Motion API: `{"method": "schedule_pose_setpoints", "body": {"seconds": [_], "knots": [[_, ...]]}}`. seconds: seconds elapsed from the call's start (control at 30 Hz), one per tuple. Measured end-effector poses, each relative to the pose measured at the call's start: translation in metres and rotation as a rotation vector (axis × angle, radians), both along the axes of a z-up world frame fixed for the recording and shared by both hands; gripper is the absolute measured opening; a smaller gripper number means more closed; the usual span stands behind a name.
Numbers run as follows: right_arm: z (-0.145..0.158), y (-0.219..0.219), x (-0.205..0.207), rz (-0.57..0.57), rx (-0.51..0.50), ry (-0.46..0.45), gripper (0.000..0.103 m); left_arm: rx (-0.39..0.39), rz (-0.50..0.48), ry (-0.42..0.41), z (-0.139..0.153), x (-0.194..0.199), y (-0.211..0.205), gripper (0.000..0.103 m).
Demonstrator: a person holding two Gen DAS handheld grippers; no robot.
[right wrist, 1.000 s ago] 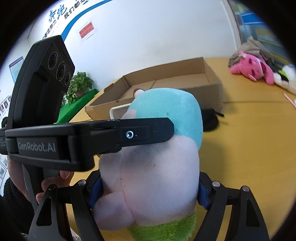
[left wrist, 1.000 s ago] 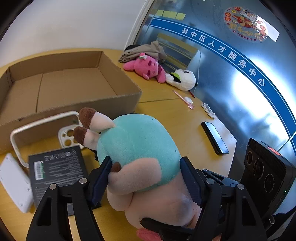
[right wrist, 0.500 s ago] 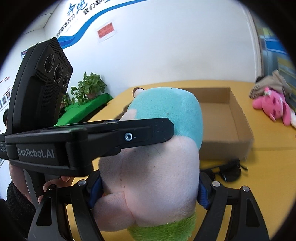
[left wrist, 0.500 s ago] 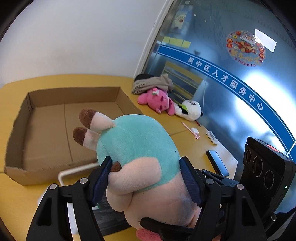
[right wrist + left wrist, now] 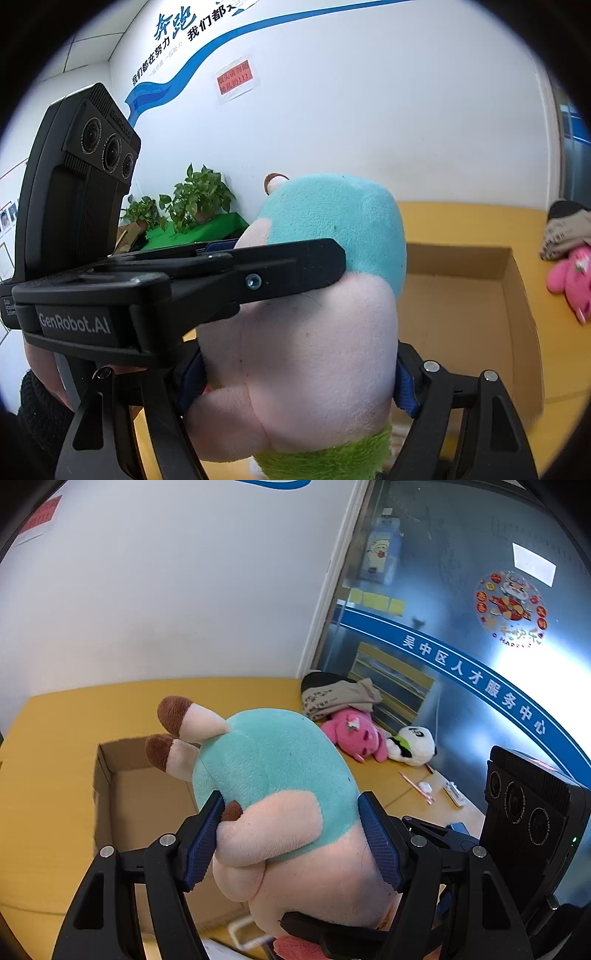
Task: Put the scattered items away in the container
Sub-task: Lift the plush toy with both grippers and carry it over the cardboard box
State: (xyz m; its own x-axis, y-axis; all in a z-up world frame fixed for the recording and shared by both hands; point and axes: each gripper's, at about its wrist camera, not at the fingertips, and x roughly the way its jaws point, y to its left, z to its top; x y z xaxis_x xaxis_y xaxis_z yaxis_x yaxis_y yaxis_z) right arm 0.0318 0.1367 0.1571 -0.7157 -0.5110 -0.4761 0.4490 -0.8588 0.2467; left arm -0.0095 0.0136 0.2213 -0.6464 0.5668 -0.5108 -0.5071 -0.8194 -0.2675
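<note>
1. Both grippers are pinching one large plush toy point(image 5: 273, 775) between them: the left gripper point(image 5: 291, 838) is pressing its blue pads into the toy's flanks, and the right gripper point(image 5: 295, 387) is squeezing the pink lower body from the other side, jaws spread wide around the bulk
2. The toy is hanging in the air in front of the cardboard box point(image 5: 517, 295), its teal back and brown-tipped ears reaching out past the jaws of the left gripper toward the box
3. Judging from this, the step in hand is carrying the toy over the box's near wall; doing it well is likely a matter of keeping both pairs of jaws squeezing evenly, since soft stuffing can slip if one side eases first
4. The toy probably needs to be fully above the box's bare floor before being lowered, with both grips let go together, so that it is not tipping over the rim
5. Beyond the box, on the yellow table point(image 5: 74, 716), a pink plush point(image 5: 351, 734), a panda plush point(image 5: 413, 744) and a folded cloth point(image 5: 340, 696) are lying close together; these are not yet in the box
</note>
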Motion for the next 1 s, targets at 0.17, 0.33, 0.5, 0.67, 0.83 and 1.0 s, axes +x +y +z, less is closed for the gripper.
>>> {"method": "schedule_pose_setpoints", "body": {"seconds": [0.17,0.33,0.5,0.67,0.83,1.0], "knots": [[0.015,-0.011,-0.041,0.012,-0.019,-0.02,0.079,-0.028,0.016,-0.005,0.014,-0.047,-0.01,0.076],[0.025,-0.019,-0.081,0.03,-0.024,-0.037,0.079,-0.041,0.037,-0.002,0.019,-0.092,-0.021,0.076],[0.028,-0.031,-0.12,0.041,-0.033,-0.056,0.079,-0.021,0.063,-0.015,0.017,-0.135,-0.035,0.076],[0.018,-0.037,-0.159,0.035,-0.05,-0.086,0.079,-0.038,0.077,-0.034,0.008,-0.172,-0.042,0.076],[0.002,-0.046,-0.185,0.039,-0.044,-0.117,0.079,-0.038,0.084,-0.079,-0.01,-0.207,-0.057,0.076],[-0.023,-0.054,-0.211,0.042,-0.046,-0.158,0.079,-0.046,0.09,-0.125,-0.036,-0.236,-0.074,0.076]]}}
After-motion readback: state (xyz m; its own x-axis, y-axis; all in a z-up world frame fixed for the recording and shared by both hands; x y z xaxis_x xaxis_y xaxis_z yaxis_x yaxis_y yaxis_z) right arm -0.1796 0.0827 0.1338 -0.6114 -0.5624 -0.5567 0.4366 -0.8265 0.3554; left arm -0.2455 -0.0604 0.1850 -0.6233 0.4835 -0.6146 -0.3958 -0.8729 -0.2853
